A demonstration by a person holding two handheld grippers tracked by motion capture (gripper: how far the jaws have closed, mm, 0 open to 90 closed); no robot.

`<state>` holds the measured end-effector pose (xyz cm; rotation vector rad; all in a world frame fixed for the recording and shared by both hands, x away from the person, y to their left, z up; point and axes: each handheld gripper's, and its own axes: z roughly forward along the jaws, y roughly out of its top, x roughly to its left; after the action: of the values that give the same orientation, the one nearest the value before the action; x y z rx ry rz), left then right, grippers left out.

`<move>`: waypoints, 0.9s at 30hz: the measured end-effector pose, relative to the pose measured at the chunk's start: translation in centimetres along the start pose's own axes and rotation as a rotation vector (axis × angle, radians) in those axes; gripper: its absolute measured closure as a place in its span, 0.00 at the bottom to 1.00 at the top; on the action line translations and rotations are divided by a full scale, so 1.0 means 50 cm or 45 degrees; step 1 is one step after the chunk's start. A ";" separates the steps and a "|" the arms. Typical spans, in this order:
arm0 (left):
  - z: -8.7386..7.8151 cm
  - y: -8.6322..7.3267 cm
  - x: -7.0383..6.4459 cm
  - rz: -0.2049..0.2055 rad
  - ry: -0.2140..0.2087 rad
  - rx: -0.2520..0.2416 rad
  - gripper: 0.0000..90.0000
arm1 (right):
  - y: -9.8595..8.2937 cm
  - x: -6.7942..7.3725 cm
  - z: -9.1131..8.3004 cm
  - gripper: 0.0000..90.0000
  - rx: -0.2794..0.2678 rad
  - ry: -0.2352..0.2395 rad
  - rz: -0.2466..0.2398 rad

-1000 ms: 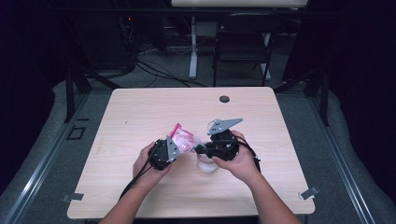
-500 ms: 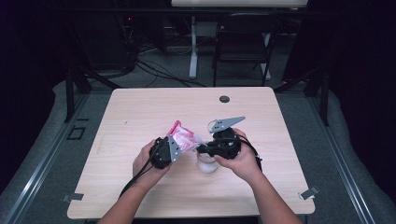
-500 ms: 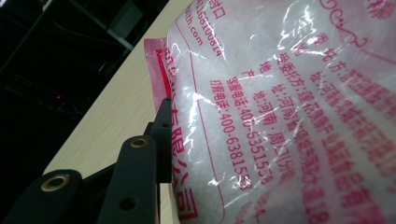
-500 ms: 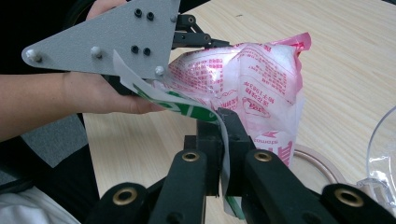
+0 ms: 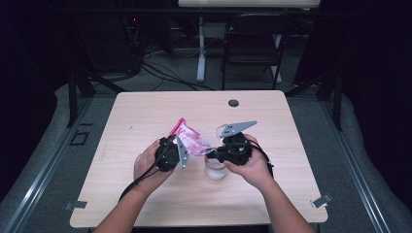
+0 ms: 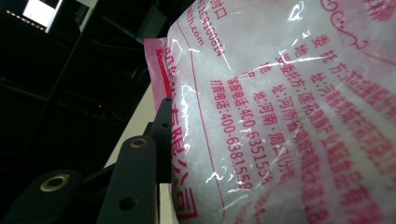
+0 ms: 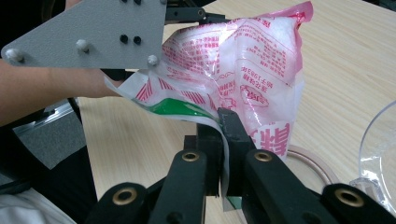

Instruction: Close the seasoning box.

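A clear plastic bag (image 5: 190,139) with pink print and white grains hangs tilted above the table, held between both grippers. My left gripper (image 5: 179,144) is shut on the bag's left edge; in the left gripper view the bag (image 6: 289,112) covers one jaw. My right gripper (image 5: 210,152) is shut on the bag's lower right edge, and its two jaws (image 7: 223,128) pinch the thin film of the bag (image 7: 252,70). A clear cup (image 5: 216,170) stands on the table right under the right gripper, and its rim (image 7: 378,149) shows beside that gripper.
The wooden table (image 5: 145,116) has a small dark grommet (image 5: 233,103) near its far edge. A pale ring (image 7: 314,161) lies flat beside the cup. A chair (image 5: 252,46) and cables stand behind the table on the dark floor.
Both grippers keep their hold on the bag over the cup. The left hand has risen slightly; the rest is nearly still.
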<state>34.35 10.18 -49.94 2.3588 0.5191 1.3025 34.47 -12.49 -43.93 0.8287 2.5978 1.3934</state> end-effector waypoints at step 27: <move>-0.016 0.027 0.018 0.190 0.128 0.038 0.68 | -0.004 -0.005 -0.004 0.98 0.002 -0.016 0.009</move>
<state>34.27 9.60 -48.22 2.4054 0.4009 1.4961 34.54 -12.84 -44.04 0.8447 2.5899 1.3832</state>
